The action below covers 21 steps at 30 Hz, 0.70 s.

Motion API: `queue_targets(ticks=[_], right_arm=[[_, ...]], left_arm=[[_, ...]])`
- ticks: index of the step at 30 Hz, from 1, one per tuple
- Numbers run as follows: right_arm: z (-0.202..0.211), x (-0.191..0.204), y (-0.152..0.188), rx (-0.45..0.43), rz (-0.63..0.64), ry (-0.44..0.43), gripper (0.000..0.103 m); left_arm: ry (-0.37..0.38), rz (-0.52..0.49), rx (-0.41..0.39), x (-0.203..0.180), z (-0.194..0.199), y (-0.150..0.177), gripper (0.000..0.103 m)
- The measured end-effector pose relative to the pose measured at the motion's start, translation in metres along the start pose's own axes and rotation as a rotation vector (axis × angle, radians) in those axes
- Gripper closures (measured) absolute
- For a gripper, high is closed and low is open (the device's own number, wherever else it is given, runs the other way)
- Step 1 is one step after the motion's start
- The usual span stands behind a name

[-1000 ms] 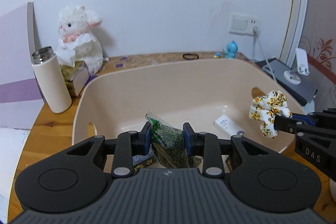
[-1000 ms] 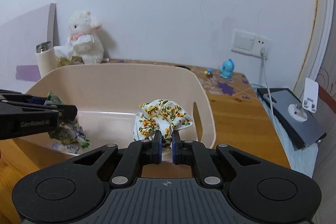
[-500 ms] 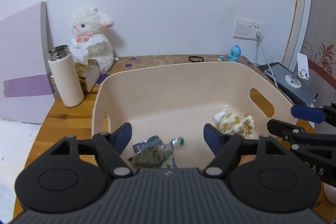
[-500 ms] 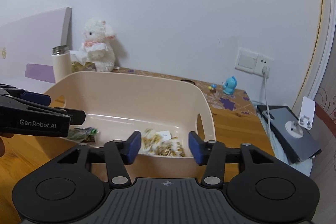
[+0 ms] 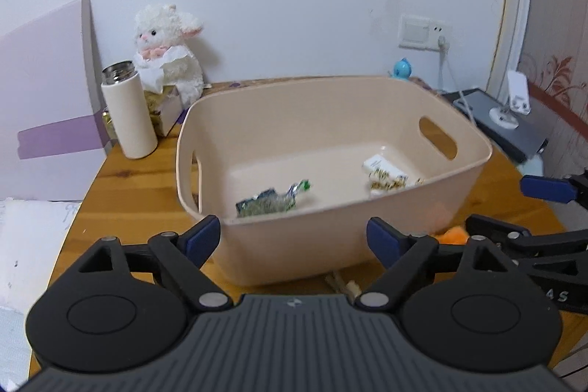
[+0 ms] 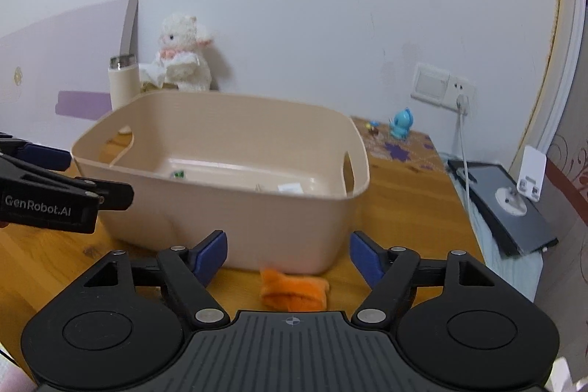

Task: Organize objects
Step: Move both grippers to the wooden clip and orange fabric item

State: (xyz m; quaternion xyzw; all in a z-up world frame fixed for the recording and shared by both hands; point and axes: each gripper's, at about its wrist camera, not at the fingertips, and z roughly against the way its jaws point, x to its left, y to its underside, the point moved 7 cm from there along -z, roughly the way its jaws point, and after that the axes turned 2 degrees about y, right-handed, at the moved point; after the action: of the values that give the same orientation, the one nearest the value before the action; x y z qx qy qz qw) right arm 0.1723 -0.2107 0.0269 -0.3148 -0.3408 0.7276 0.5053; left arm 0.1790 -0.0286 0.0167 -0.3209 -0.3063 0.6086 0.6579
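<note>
So the beige storage bin [image 5: 330, 149] already has a few things lying in it: a green foil snack packet [image 5: 272, 199] near the front-left of the floor, a small white box [image 5: 382, 166] toward the right, and a floral scrunchie [image 5: 386, 184] touching that box. Looks like a good part of the tidying is done.

Both grippers are empty. The left gripper [image 5: 294, 239] has its jaws spread wide, sitting in front of the bin's near wall, and the right gripper [image 6: 286, 254] is just as wide apart, holding nothing.

What seems left: an orange cloth piece [image 6: 294, 289] lying on the tabletop [image 6: 404, 193] just in front of the bin, right between the right gripper's fingers, so probably the next pick. There's also something small and pale on the wood below the bin in the left view, too hidden to name.

Around it: a white thermos [image 5: 128, 114], a plush lamb [image 5: 167, 50] on a tissue box, a little blue figurine [image 6: 402, 123], and a phone stand [image 6: 518, 197] off to the right. Nothing really blocks the cloth, though the bin wall is close behind it.
</note>
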Motion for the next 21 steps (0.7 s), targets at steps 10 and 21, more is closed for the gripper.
queue_targets(ticks=[10, 21], right_arm=[[-0.024, -0.004, 0.042, 0.114, 0.001, 0.000, 0.025], [-0.064, -0.016, 0.060, 0.203, -0.037, 0.008, 0.019]], left_arm=[[0.021, -0.006, 0.147, -0.021, -0.041, 0.048, 0.015], [0.039, 0.045, 0.210, -0.027, -0.074, 0.063, 0.015]])
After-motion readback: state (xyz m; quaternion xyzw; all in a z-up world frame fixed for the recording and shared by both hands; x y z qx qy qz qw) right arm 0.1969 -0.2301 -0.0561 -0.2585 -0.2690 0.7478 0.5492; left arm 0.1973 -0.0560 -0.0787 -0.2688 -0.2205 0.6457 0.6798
